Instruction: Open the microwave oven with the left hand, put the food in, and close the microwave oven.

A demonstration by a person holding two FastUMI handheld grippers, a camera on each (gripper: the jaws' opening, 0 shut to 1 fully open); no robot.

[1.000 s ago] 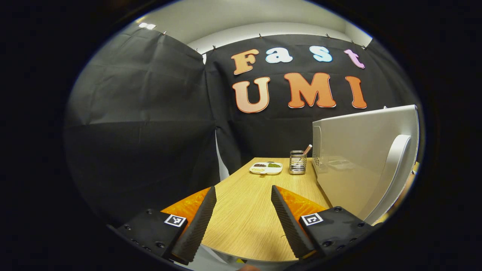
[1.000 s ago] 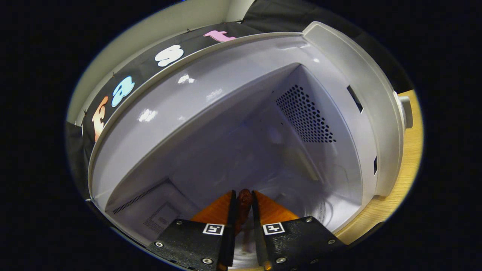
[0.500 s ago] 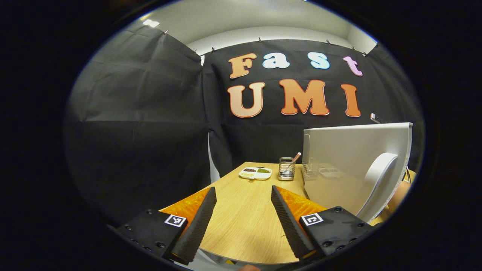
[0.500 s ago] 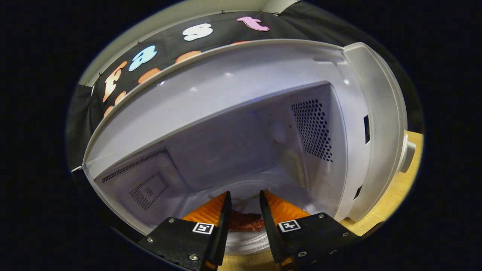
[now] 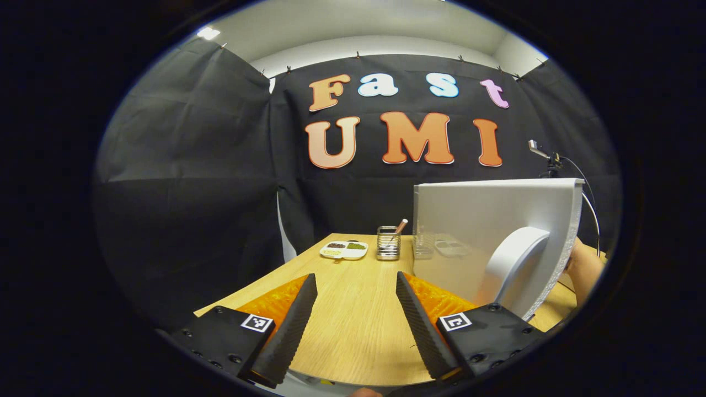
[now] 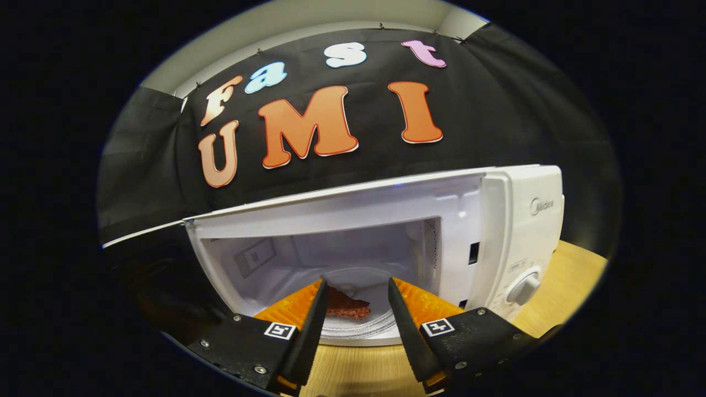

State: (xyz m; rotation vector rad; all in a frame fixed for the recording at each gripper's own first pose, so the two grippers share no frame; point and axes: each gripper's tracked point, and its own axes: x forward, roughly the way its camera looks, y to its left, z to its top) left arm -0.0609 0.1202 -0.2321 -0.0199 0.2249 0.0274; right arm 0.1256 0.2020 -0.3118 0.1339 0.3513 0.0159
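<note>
my right claw (image 6: 356, 325) hangs spread and empty at the bottom of the frame, the food (image 6: 345, 305) lying on the microwave (image 6: 496, 231) plate just past it. my left claw (image 5: 353, 322) (also spread) waits beside the open door (image 5: 485, 231), low right, ready to shut it.

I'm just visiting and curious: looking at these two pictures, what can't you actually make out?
- Left gripper view: the open microwave door hides the oven's inside and the food.
- Left gripper view: what lies in the divided dish and what stands in the wire holder is too small to name.
- Right gripper view: the right gripper covers part of the food, so its whole shape is unclear.
</note>
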